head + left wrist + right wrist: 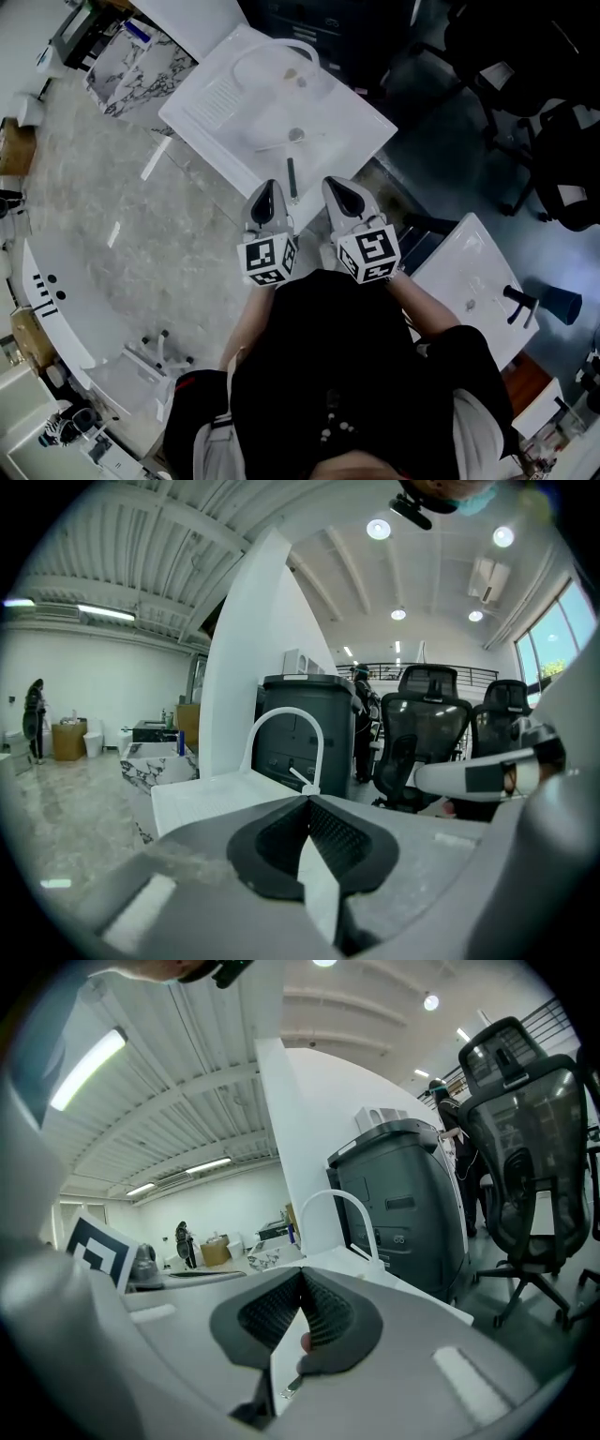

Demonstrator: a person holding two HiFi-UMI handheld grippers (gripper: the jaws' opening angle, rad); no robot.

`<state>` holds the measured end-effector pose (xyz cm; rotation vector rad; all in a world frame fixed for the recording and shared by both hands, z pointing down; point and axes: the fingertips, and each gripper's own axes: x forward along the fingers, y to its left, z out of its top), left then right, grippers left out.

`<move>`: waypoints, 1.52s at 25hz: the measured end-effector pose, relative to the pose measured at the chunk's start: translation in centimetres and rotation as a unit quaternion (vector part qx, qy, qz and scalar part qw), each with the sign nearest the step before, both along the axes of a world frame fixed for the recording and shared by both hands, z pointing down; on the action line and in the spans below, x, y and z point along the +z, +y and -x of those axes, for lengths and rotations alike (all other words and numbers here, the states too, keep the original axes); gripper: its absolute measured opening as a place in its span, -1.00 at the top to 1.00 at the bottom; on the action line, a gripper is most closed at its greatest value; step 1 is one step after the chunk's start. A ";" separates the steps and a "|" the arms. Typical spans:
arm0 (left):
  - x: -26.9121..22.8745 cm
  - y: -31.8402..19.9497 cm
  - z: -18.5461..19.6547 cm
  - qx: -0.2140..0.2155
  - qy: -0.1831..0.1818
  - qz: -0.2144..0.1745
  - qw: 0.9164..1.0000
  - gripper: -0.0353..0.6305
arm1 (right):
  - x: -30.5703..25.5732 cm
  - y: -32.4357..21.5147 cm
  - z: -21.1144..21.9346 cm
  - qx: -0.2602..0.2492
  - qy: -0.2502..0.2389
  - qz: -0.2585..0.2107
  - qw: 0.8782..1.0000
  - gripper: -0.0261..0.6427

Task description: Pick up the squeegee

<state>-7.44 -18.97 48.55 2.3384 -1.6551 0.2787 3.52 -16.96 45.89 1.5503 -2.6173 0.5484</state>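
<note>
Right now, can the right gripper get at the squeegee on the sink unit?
Probably yes: the squeegee lies uncovered close beside the right gripper, nothing between; its shut jaws must open first.

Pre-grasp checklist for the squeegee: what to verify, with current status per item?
1. Squeegee located: ok. It lies on the sink by the edge nearest the person, ahead of both grippers.
2. Left gripper jaws open: not ok. They are shut and empty.
3. Right gripper jaws open: not ok. They are shut and empty.
4. Approach clear: ok. Nothing lies between either gripper and the squeegee.
5. Blade end identified: cannot tell, too small in the head view.
</note>
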 end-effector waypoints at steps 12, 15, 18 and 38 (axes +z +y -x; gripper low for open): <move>8.1 -7.6 -0.1 -0.002 0.020 0.104 0.994 0.89 | 1.9 -6.0 0.0 0.022 0.028 0.039 0.999 0.92; 10.5 -9.0 -0.5 0.003 0.019 0.133 0.991 0.89 | 2.4 -7.7 0.7 0.026 0.029 0.049 0.998 0.92; 13.3 -9.9 -0.4 0.001 0.022 0.168 0.986 0.84 | 3.4 -8.6 1.5 0.028 0.032 0.064 0.997 0.92; 30.6 -10.1 -0.9 -0.052 0.000 0.396 0.917 0.37 | 8.8 -11.2 1.1 0.076 0.056 0.141 0.986 0.92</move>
